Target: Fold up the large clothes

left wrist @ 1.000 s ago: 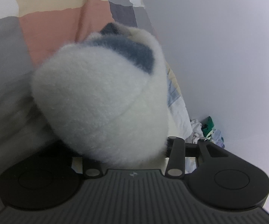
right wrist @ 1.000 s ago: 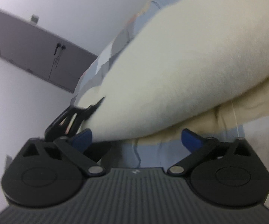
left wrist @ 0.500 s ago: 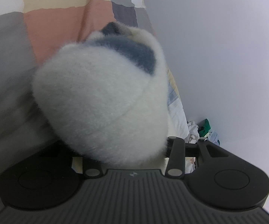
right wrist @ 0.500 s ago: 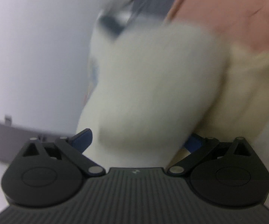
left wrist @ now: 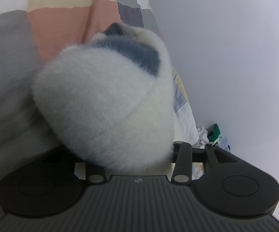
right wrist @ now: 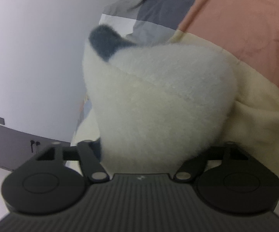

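Here, both tools grip one fluffy white fleece garment (left wrist: 104, 104) above a patchwork bedspread (left wrist: 62, 29): left tool (left wrist: 131, 154) and right tool (right wrist: 145, 154) each clamped on bunched pile. Thick, slippery fleece could slide free, spoiling the fold.

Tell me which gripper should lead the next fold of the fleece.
Neither clearly. The left gripper and right gripper each have a fleece garment bunched over the jaws, so probably both together.

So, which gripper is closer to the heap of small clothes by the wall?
Left. The left gripper, buried in the fluffy white garment, has the clothes heap just beyond its right side. The right gripper, in the same garment, shows no heap.
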The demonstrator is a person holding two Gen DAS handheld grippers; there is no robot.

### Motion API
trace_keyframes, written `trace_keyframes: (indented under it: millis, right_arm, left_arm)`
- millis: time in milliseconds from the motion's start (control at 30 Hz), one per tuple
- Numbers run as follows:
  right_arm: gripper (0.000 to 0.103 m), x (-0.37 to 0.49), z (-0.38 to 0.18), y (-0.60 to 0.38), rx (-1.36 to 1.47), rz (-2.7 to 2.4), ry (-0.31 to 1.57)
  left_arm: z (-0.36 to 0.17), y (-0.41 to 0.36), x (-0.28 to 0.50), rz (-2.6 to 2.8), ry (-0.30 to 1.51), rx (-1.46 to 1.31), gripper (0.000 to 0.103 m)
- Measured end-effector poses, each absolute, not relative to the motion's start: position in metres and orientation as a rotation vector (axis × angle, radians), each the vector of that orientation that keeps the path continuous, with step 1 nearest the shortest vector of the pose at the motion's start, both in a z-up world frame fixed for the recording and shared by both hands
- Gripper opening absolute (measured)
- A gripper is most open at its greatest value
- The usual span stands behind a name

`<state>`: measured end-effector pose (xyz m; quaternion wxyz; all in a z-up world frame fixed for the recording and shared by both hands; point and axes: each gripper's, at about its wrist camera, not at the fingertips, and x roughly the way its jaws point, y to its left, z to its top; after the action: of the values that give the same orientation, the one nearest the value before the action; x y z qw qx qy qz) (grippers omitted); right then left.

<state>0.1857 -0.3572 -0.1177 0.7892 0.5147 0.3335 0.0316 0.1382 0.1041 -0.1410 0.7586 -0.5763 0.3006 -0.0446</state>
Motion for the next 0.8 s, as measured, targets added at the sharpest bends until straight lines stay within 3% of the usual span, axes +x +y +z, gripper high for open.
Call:
trace_keyframes:
  millis: [800]
  right_arm:
    - [0.06,0.094,0.009,-0.371,0.793,0.278,0.496]
  left_arm:
    - [-0.069,0.079,0.042,-0.184,0.57,-1.224,0.048]
